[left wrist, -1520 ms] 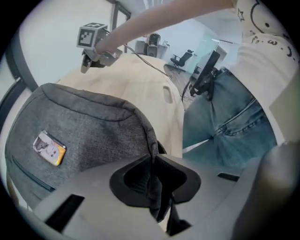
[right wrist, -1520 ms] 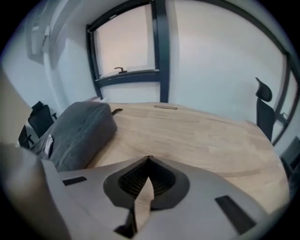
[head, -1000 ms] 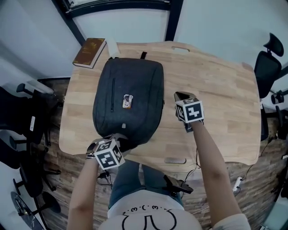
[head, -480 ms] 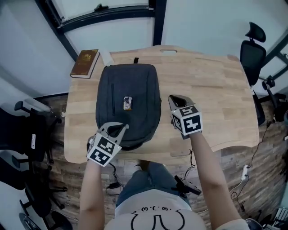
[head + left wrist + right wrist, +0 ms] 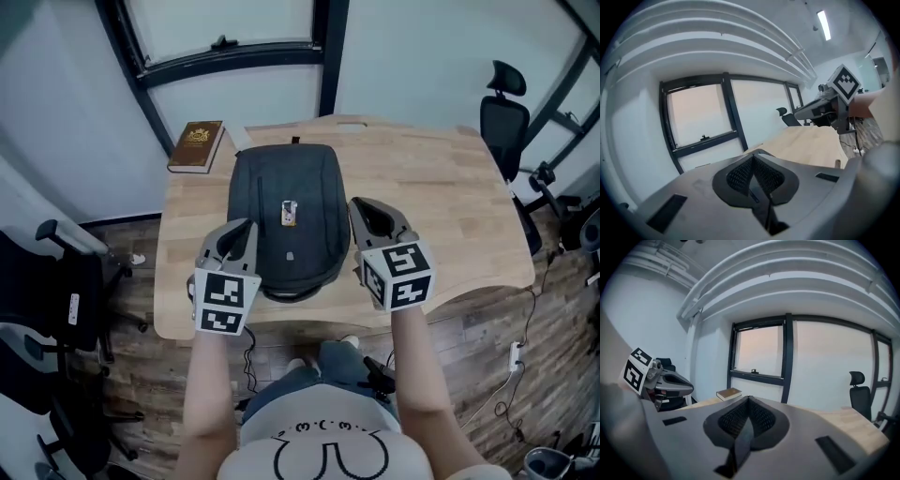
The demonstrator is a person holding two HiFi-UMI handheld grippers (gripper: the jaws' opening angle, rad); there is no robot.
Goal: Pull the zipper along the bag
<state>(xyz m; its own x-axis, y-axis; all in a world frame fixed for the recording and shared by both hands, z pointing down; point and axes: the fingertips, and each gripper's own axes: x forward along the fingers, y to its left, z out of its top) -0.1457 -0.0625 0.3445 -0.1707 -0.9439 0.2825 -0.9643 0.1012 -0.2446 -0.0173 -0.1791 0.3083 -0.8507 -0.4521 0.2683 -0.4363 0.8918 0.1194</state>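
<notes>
Grippers: your left gripper (image 5: 244, 228) and right gripper (image 5: 367, 208) both have their jaws pressed together with nothing between them, and neither touches the bag.
Left chair: a dark left chair (image 5: 58, 281) stands on the floor, well to the left of the bag and off the table.
Book: a brown book (image 5: 197, 145) lies flat on the table near the bag's far left corner, apart from it.
Left gripper: you hold it up in the air over the bag's near left edge, tips pointing away from you. In its own view the pads (image 5: 740, 174) meet along one line, with the window ahead.
Bag: the dark grey bag (image 5: 281, 178) lies flat on the wooden table (image 5: 441, 216), its carry loop at the far end. A small light tag (image 5: 289, 214) sits mid-panel.
Zipper: too small to trace from the head view. The speck (image 5: 289, 255) just below the tag may be its pull.
Right gripper: you hold it raised beside the bag's right edge, level with the left one. Its own view shows the pads (image 5: 761, 417) closed.
Right chair: a black right chair (image 5: 502, 103) stands past the table's far corner, well to the right of the bag.
</notes>
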